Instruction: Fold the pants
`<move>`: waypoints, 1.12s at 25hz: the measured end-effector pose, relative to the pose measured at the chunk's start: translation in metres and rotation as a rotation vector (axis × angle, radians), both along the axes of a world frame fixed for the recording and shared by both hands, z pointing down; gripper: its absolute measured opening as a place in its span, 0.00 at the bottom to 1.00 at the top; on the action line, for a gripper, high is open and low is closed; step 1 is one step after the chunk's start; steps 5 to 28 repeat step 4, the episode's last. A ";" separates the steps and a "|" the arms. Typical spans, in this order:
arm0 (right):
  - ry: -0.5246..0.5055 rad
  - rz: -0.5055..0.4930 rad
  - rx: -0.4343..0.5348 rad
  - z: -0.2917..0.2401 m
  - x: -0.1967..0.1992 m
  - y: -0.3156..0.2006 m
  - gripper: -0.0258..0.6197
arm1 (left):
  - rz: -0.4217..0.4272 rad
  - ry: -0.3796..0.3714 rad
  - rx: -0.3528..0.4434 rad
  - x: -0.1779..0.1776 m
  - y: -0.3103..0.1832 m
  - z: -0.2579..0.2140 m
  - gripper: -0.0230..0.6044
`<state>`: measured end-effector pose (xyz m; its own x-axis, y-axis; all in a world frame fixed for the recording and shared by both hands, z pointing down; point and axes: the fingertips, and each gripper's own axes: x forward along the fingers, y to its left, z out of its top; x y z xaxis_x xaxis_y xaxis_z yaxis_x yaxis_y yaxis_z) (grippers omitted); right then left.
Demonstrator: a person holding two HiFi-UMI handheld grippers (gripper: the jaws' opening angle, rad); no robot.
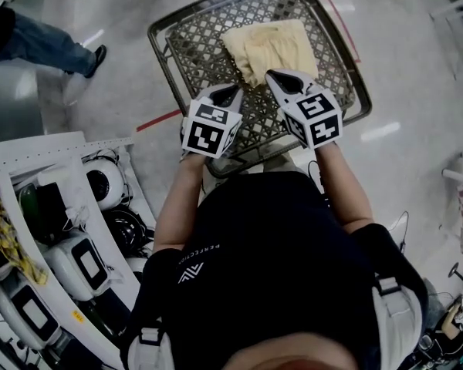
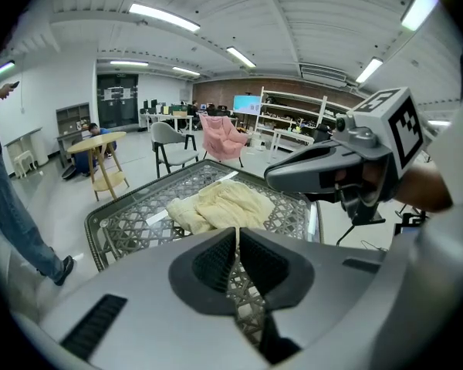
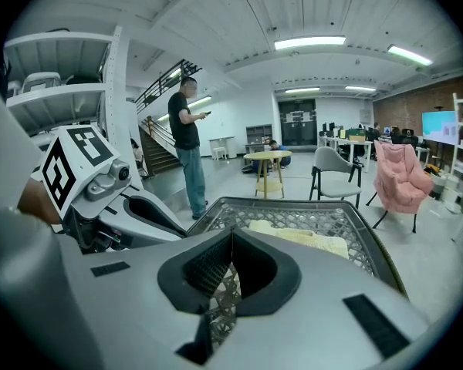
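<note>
Closest of all is the person (image 1: 270,276) in a dark shirt, with both arms stretched out over the near edge of the table (image 1: 168,48). Each hand holds a grey claw with a black-and-white marker cube on it. The left gripper (image 1: 228,91) and the right gripper (image 1: 281,79) sit side by side, near each other but apart. Both point forward and tip down over the near half of the table.

The left claw is clenched, its two dark pads pressed together with nothing between them. The right claw is clenched too and also holds nothing. Only the table's criss-cross wire top shows under each one.

The table is dark metal with a raised rim all round. The pants (image 1: 268,46) are pale yellow and lie in a soft, squarish pile just past the claws, from about the middle of the table toward its far edge. From above, the tip of the right gripper lines up with the near edge of the pile, but neither claw has hold of it.

Off to the person's left stands a white shelf (image 1: 54,153) packed with white and black gear. A red line (image 1: 158,119) runs along the floor by the table's left side. Beyond it stands a second person (image 1: 50,46) in jeans. Far across the room are a round wooden table (image 3: 268,159), a grey chair (image 3: 332,172) and a pink chair (image 3: 401,177).
</note>
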<state>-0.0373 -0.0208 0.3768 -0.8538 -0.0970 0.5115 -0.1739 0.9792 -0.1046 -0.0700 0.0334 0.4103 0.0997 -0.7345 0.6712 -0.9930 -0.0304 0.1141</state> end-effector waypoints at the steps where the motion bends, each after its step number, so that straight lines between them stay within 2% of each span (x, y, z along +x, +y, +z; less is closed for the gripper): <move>1: -0.001 0.000 -0.004 0.000 0.000 0.001 0.09 | 0.004 0.000 -0.006 0.001 0.001 0.001 0.08; 28: -0.004 0.001 -0.015 0.000 0.001 0.004 0.09 | 0.018 -0.001 -0.020 0.004 0.005 0.003 0.08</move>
